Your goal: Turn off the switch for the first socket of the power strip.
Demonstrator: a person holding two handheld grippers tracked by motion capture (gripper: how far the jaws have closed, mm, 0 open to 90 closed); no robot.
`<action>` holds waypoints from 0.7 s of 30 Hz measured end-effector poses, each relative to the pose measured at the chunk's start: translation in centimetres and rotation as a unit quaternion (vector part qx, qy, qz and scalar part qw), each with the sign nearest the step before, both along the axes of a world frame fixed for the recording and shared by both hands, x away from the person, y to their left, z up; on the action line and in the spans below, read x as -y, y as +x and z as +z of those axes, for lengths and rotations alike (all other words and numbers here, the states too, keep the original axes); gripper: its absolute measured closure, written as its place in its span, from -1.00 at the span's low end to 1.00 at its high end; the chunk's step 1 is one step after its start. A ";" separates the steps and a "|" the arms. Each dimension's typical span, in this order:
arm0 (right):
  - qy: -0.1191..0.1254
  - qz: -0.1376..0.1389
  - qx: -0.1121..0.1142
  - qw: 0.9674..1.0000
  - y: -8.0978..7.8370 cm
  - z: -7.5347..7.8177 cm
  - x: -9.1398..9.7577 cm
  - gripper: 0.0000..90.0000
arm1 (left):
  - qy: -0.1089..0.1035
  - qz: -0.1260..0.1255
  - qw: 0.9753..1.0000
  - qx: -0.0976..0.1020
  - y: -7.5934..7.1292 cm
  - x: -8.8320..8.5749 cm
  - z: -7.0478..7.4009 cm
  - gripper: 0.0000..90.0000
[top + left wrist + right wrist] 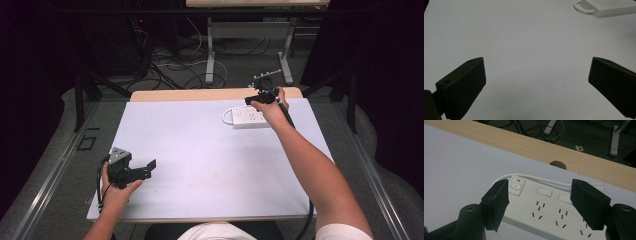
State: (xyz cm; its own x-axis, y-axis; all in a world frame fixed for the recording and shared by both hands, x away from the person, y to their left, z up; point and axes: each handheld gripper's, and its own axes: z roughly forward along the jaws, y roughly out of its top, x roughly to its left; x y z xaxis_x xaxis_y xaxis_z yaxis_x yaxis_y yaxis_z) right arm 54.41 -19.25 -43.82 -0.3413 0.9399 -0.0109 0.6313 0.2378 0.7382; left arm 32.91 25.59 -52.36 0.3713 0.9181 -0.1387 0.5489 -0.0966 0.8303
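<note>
Matte black right tool (539, 202), spread, straddles the glossy white rectangular power strip (549, 212); left tool (536, 87) spread.

Left gripper (150, 167) held low and near, jaws wide apart. Right arm stretched forward, right gripper (539, 202) tilted down, jaws parted.

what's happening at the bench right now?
A person holds a gripper in each hand at a white-topped table. The right gripper hangs over a white power strip at the far side, jaws apart on either side of its switch end, not pressing on it. The left gripper sits near the table's near left corner, jaws wide open with nothing between them.
</note>
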 end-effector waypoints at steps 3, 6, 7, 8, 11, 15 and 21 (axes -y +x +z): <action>-0.012 -0.008 -0.005 1.000 0.7 -0.1 0.0 -0.22 | -0.005 0.002 1.000 0.002 -0.1 0.0 0.0 -0.97; -0.011 -0.016 -0.007 1.000 1.1 -0.1 0.0 -0.21 | -0.001 0.000 1.000 0.002 -0.2 -0.2 0.1 -0.97; -0.009 -0.023 -0.009 1.000 1.4 -0.1 0.1 -0.21 | -0.002 0.001 1.000 0.003 -0.2 -0.3 0.1 -0.97; -0.009 -0.023 -0.009 1.000 1.4 -0.1 0.1 -0.21 | -0.002 0.001 1.000 0.003 -0.2 -0.3 0.1 -0.97; -0.007 -0.031 -0.006 0.999 2.1 -0.2 0.2 -0.18 | -0.001 0.003 1.000 0.002 -0.2 -0.4 0.1 -0.97; -0.005 -0.039 -0.011 0.999 2.5 -0.2 0.4 -0.17 | -0.004 0.003 1.000 0.001 -0.1 -0.3 0.0 -0.97; -0.011 -0.047 -0.008 0.999 3.3 -0.2 0.8 -0.13 | 0.002 0.003 1.000 0.000 -0.2 -0.3 -0.1 -0.97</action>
State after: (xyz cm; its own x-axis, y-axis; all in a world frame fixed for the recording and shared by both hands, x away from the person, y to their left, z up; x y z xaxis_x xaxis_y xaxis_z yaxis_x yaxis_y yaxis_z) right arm 57.66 -20.02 -44.05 -0.2521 0.9673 -0.0270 0.6630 0.1930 0.7233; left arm 32.75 25.87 -52.42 0.3661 0.9207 -0.1354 0.5495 -0.0965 0.8299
